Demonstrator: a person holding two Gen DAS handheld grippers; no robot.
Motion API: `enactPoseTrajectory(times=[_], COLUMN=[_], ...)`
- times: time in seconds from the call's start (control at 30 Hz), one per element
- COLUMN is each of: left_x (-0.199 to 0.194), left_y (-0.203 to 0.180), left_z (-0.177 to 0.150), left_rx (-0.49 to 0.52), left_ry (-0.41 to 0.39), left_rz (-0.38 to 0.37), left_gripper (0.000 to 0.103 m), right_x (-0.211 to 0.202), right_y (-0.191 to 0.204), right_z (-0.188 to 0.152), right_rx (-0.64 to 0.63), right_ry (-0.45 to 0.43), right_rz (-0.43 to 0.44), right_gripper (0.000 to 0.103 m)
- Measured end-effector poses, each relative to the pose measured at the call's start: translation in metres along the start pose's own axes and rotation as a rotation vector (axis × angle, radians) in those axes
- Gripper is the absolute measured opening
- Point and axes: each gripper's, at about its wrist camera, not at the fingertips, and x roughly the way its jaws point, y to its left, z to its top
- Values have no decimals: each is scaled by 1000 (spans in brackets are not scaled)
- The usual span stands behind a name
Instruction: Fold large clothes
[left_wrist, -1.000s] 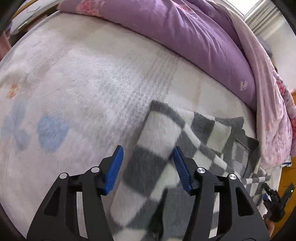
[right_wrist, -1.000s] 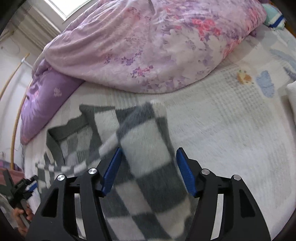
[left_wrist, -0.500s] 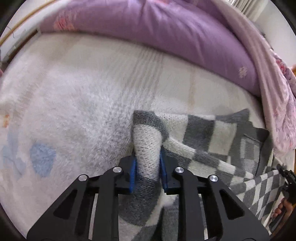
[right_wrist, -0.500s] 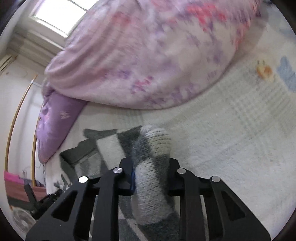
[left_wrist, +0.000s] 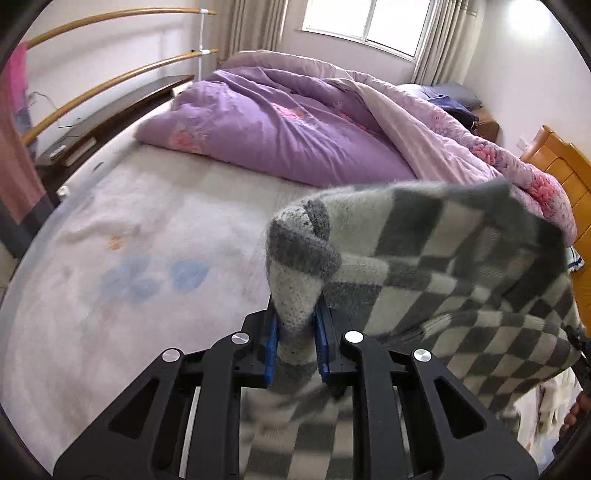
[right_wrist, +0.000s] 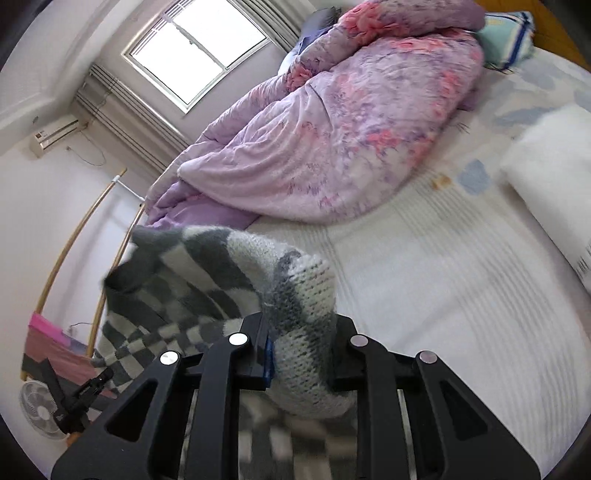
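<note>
Left gripper: you have it clamped narrow on a bunched corner of the checkered knit garment. Cloth bulges up out of the jaws and runs off to your right, lifted clear of the white bedsheet.

Between the hands: the garment hangs as a slack span, long axis roughly across from one gripper to the other, lower part drooping below and blurred. How much trails on the bed can't be told.

Right gripper: also pinched tight on a knit corner of the same garment, cloth streaming off to your left.

Judgement: each hand holds one end, neither nearer; the fold turns on carrying this held edge forward and laying it flat.

Room: open sheet ahead of both grippers. The purple duvet heaps across the far side; a white pillow sits at the far right. Keep the laydown short of both, and mind the bed edge on your left.
</note>
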Motion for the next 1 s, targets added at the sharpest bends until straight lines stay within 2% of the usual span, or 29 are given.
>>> enactPoseTrajectory(times=[0.17,0.3,0.37,0.43,0.5,0.53,0.6,0.7,0.73,0.83,0.87,0.97,1.0], left_x=[-53,-58,-58,-59,-64,-66,-71,-77,-76,-65,-59,-37,-29], left_y=[23,54,67,82,93,96,94,81,77,70,69,70,71], left_z=[-71,-149,-180,-214,-239,-246,-257,-257,-255,-253,-254,-263,-266], left_rx=[-62,-162,-208,-301,-402,-430,-492,-512,-523,-585,-609,-635,-640], left_ry=[45,205,283,352,389,398,396,335,319,288,299,331,346], left_rz=[15,85,123,137,123,129,90,41,19,-5,-17,-2,-4], left_gripper=[17,20,19,20,22,26,37,58,68,70,72,73,73], right_x=[-57,-80,-84,-85,-91,-94,-107,-113,-110,-100,-98,-92,-87], right_y=[-11,-35,-55,-76,-97,-103,-118,-129,-130,-121,-118,-114,-113], right_z=[-64,-119,-144,-166,-187,-192,-204,-212,-211,-202,-197,-189,-187], right_rx=[-6,-4,36,118,228,273,408,552,587,625,627,628,609], right_ry=[67,149,205,277,313,323,306,293,299,291,286,260,264], right_rz=[-43,-170,-228,-236,-238,-227,-191,-83,-43,51,68,83,41], right_gripper=[25,40,45,45,45,47,59,63,63,64,69,70,71])
